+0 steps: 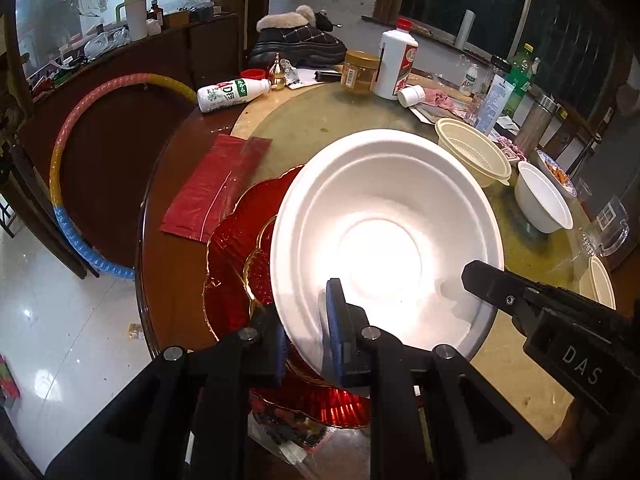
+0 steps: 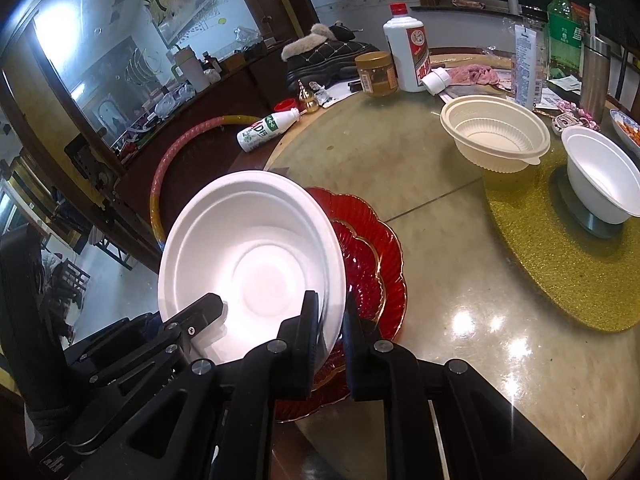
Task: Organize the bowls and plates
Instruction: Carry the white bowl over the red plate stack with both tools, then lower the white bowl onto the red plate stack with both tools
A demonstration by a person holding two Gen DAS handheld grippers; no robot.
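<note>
Left gripper [image 1: 306, 336] clamps the near rim of the white foam bowl [image 1: 384, 240]; right gripper [image 2: 332, 340] pinches the rim's other side. Two-point hold likely steadies the light bowl, which sits tilted over the red glass plates [image 2: 372, 264], empty. Further right on the table [image 2: 460, 300]: cream ribbed bowl [image 2: 494, 136], then small white bowl [image 2: 600, 184], both empty, probably awaiting stacking.

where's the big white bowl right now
The big white bowl is held tilted over the red plates at the table's near edge, its rim pinched by both the left gripper and right gripper.
</note>
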